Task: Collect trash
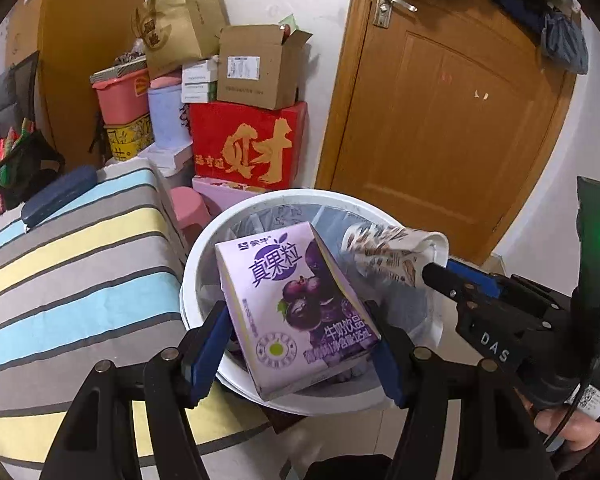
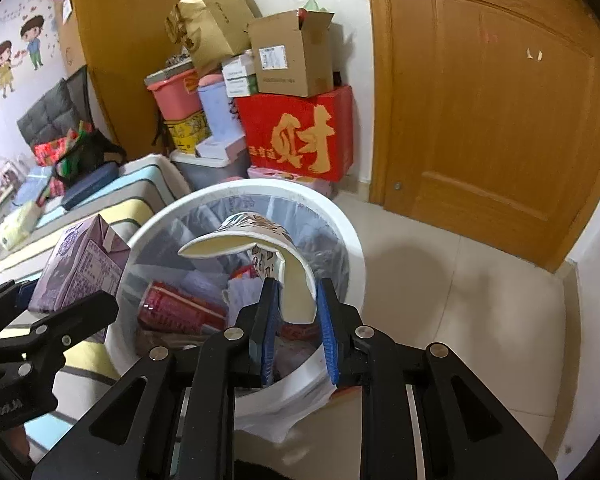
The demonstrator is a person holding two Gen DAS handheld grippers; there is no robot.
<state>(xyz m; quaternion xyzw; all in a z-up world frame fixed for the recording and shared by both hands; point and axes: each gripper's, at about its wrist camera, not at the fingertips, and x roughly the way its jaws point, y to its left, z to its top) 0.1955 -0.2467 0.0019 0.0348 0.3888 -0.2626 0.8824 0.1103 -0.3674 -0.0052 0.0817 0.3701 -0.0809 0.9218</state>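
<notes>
Left tool (image 1: 300, 336): purple milk carton (image 1: 296, 312) is clamped across its sides between the blue pads, long axis tilted, top end leaning away toward the far rim. Carton is held over the near-left part of the white bin (image 1: 284, 196), already inside the rim line as seen from the left wrist.

Right tool (image 2: 296, 320): jaws set narrow, with the rim of a crushed paper cup (image 2: 260, 240) between the pads; left pad is seen on the cup wall, contact at the right pad cannot be told. Cup body hangs forward over the bin centre.

Both items are judged to be above the opening; release is likely the coming step, straight down. The right one sits more central.

Bin is lined with a clear bag (image 2: 300, 408) and is partly filled; a red can (image 2: 172, 312) is seen inside. Bin stands on a pale tiled floor (image 2: 460, 300), just beside a striped bed (image 1: 80, 260).

Beyond: stacked boxes (image 1: 244, 140) against the wall, a wooden door (image 1: 440, 120) to the right.
</notes>
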